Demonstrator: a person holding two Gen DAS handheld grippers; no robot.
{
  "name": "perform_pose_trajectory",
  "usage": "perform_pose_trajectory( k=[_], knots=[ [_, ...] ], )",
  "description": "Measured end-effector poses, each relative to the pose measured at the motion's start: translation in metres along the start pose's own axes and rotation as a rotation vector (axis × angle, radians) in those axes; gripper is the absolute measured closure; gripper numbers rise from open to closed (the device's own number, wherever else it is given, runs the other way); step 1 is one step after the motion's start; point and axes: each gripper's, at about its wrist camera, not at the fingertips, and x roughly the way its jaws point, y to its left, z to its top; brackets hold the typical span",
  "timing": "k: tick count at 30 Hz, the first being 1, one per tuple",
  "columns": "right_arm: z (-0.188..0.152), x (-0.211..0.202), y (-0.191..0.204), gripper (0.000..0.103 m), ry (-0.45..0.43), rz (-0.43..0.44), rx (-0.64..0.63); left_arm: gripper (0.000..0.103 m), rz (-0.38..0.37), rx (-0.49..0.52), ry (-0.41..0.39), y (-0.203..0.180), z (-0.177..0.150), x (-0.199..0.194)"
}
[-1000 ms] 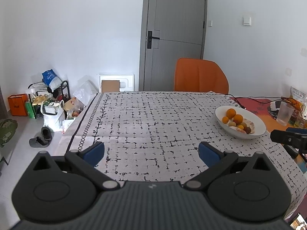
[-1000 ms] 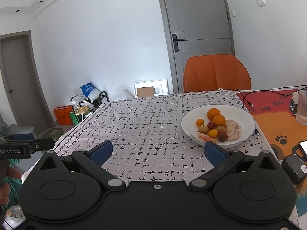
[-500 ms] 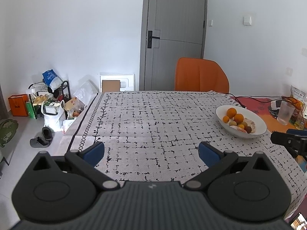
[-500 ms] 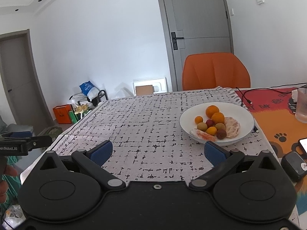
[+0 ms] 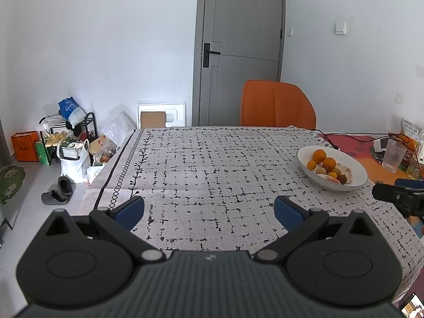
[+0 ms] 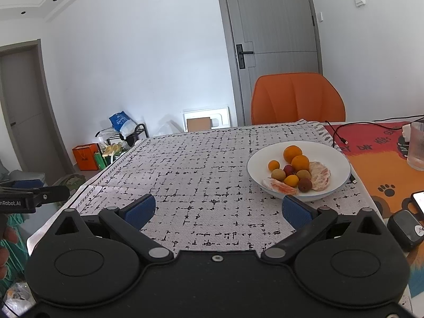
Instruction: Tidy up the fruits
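A white bowl on the patterned tablecloth holds oranges, small round fruits and peeled citrus pieces. It also shows in the left wrist view at the right. My right gripper is open and empty, hovering over the cloth just in front and left of the bowl. My left gripper is open and empty over the near middle of the table, well left of the bowl. The right gripper's tip shows in the left wrist view.
An orange chair stands at the table's far side. A glass, cables, a phone and a dark case lie on the orange mat at the right. Bags and shoes clutter the floor at the left.
Both grippers have drifted slightly; the bowl sits a little lower and nearer in the right wrist view. Both jaws have stayed open.
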Motion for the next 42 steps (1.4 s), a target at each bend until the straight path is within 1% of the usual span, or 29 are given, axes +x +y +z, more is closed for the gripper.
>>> perform_pose_trajectory(
  k=[33,42],
  knots=[
    [-0.0002,0.0013,-0.0029,0.000,0.002,-0.003,0.002,0.000,0.003,-0.001,0.007,0.0015,-0.0007,0.0007],
    [-0.0019,0.0039,0.0015,0.000,0.013,0.010,-0.021,0.000,0.006,-0.001,0.004,0.0013,-0.0010,0.0000]
  ],
)
